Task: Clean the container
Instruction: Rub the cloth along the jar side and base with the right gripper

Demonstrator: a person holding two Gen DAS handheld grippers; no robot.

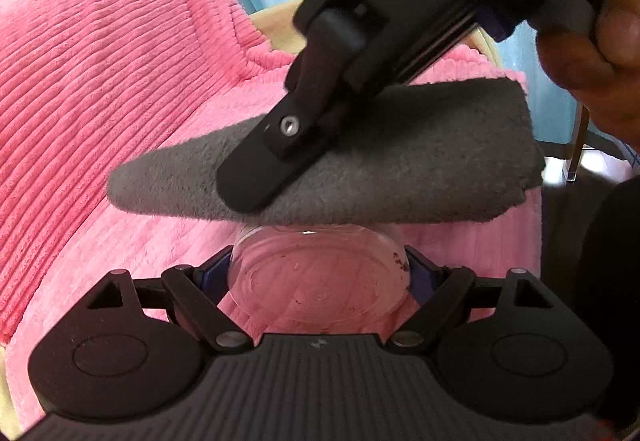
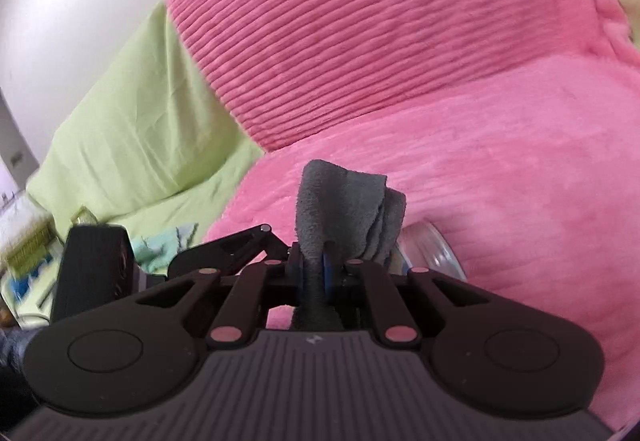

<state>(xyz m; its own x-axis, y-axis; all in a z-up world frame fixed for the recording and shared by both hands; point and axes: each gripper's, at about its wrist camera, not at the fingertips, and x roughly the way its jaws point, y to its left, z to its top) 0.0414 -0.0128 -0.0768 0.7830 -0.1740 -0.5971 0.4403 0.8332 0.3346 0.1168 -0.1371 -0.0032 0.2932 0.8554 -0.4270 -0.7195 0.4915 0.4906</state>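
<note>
Bed: pink blanket [image 1: 120, 81] lay behind.
Left gripper [image 1: 320, 269]: squeezed the container [image 1: 316, 273].
Right gripper [image 2: 316, 273]: pinched the grey cloth [image 2: 344, 201].
Left to do: dark crumbs [image 1: 400, 261] inside.

The container [image 1: 320, 277] lies on its side between the two fingers of the left gripper [image 1: 320, 273], with its base toward the camera. One finger touches it on the left and one on the right. Under it and behind it is the blanket [image 1: 120, 81], which covers a seat and rises at the back over a cushion. Just above the container's far end hangs the cloth [image 1: 380, 161], which is between the fingers of the right gripper [image 2: 316, 273]. This gripper comes in from the upper right. A hand [image 1: 592, 53] is at the right edge. In the right wrist view, the container [image 2: 432, 249] is just to the right behind the cloth [image 2: 344, 209], and a sheet [image 2: 140, 129] lies to the left of the blanket [image 2: 440, 101].
</note>
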